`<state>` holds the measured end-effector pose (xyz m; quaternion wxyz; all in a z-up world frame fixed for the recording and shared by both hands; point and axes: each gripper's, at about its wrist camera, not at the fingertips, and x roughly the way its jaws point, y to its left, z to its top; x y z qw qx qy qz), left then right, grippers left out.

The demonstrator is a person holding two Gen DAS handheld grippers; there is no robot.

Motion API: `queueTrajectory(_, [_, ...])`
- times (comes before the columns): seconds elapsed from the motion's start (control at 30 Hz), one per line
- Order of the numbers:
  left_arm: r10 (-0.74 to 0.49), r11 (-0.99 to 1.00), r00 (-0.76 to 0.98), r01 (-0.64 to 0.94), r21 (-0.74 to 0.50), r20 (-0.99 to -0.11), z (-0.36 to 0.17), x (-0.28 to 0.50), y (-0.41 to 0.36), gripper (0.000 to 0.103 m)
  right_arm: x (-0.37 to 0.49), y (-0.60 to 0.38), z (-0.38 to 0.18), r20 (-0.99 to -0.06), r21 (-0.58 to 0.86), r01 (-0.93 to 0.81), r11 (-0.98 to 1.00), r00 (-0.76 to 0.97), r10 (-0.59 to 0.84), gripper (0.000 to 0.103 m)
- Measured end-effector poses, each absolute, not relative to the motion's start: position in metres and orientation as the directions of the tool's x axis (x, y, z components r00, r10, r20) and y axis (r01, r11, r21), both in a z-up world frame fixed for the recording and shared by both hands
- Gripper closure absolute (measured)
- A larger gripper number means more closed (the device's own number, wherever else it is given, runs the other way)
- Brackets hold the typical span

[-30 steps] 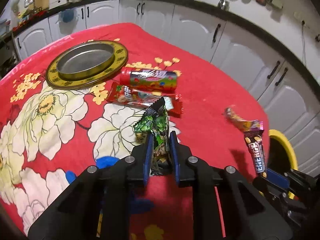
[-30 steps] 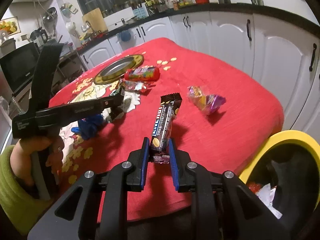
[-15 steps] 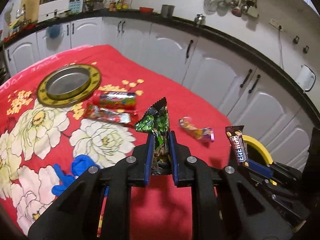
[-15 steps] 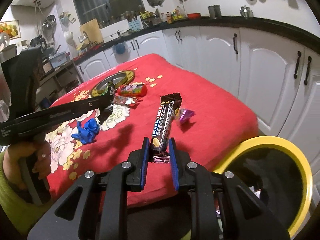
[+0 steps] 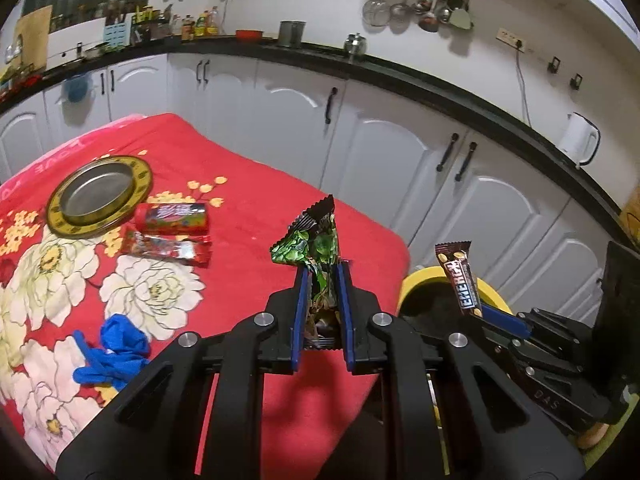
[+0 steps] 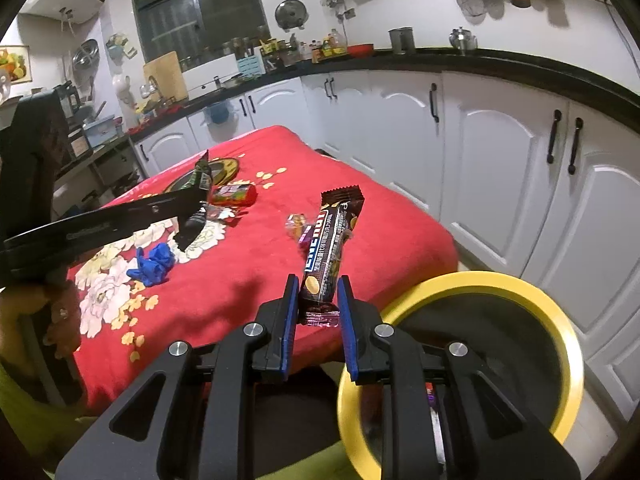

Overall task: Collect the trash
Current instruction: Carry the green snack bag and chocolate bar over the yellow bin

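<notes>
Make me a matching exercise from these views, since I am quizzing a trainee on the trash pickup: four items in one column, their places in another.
1. green wrapper
2. brown snack bar
3. blue glove
4. red tube

A. lying beside the gold-rimmed tray
B. held in the right tongs
C. crumpled on the floral cloth
D. held in the left tongs

Pairs: 1-D, 2-B, 3-C, 4-A

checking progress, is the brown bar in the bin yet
Not yet: the bar is clamped upright in the right claw, beside the bin's yellow rim.
</notes>
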<state>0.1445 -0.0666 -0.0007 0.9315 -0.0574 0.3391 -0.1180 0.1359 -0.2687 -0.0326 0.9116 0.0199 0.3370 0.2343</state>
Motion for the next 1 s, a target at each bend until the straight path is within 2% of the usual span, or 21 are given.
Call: queueTrajectory(1.0, [-0.415, 0.901, 0.665, 0.396, -0.179, -0.621, -0.011, 0.126, -0.156, 0.094, 0.128, -0.356, -0.039, -0.619, 0.162, -0.239, 0.957, 0.731, 0.287, 0.084])
